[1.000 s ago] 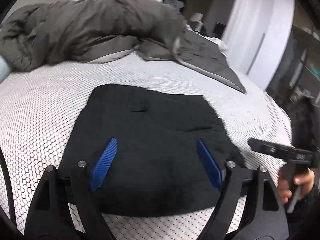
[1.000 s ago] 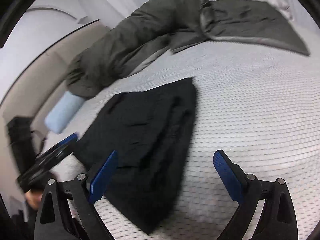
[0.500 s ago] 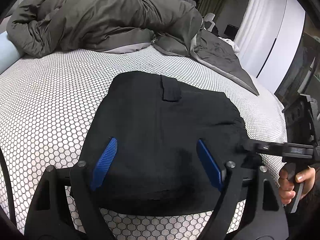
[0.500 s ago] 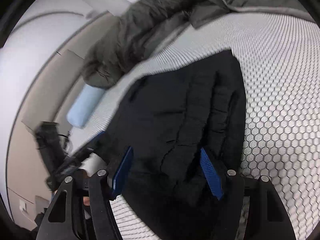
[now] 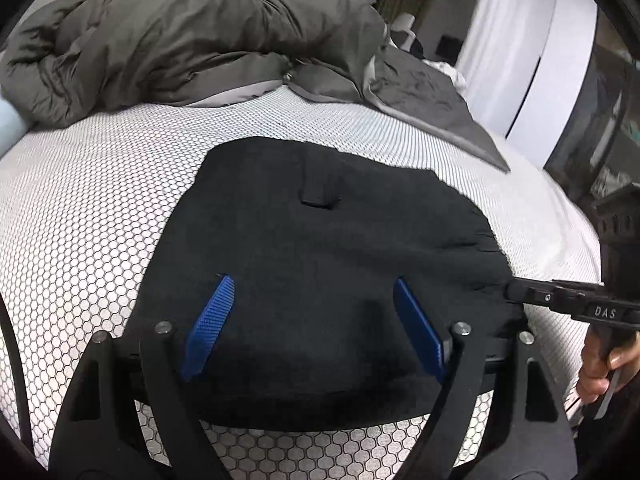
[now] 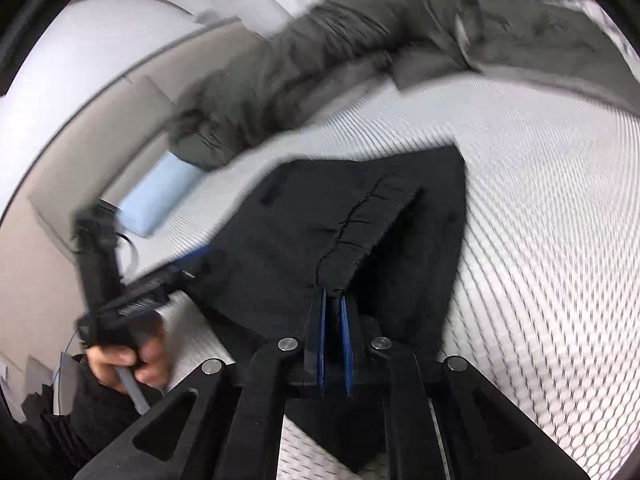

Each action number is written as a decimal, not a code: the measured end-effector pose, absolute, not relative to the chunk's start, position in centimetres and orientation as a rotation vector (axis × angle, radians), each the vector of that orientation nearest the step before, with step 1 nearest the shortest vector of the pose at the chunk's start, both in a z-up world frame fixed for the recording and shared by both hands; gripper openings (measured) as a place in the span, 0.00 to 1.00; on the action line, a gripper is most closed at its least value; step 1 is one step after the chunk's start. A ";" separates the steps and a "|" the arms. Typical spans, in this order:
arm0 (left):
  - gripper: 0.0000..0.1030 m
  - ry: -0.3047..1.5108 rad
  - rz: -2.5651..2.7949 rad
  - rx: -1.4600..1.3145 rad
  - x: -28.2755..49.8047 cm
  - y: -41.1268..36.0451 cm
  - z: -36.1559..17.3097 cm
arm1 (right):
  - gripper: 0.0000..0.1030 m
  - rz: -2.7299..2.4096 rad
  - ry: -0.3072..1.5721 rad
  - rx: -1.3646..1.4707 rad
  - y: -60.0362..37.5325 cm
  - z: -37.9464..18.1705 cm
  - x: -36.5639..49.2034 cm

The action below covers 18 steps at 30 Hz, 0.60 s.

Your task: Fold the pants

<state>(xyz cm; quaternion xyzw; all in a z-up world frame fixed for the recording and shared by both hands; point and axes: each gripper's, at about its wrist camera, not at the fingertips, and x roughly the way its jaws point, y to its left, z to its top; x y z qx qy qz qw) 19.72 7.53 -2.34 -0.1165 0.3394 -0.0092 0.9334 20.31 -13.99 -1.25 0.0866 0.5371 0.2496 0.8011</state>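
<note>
Black pants lie folded into a compact block on the white honeycomb-patterned mattress. My left gripper is open, its blue pads spread just above the near part of the pants. My right gripper is shut on the near edge of the pants, with a ridge of cloth pinched between its blue pads and lifted. In the left wrist view the right gripper reaches the pants' right edge. In the right wrist view the left gripper shows at the pants' left side.
A rumpled grey-green duvet lies across the far side of the bed. A light blue pillow sits by the headboard. White curtains and a dark cabinet stand beyond the bed's right edge.
My right gripper moved onto the pants and shut on their edge, raising a fold. My left gripper stayed open over the pants and barely moved.
</note>
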 end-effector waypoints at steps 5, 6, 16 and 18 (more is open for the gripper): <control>0.78 0.698 -0.021 -0.219 19.7 7.6 -2.5 | 0.30 0.523 1.136 0.271 -16.7 -0.4 20.1; 0.78 0.698 -0.023 -0.222 19.7 7.7 -2.5 | 0.38 0.534 1.134 0.297 -17.1 -0.4 20.1; 0.78 0.704 -0.010 -0.236 19.9 7.0 -2.6 | 0.46 0.570 1.263 0.416 -16.1 -4.5 22.7; 0.78 0.703 -0.005 -0.249 19.9 7.0 -2.6 | 0.22 0.568 1.247 0.403 -15.8 -4.3 22.8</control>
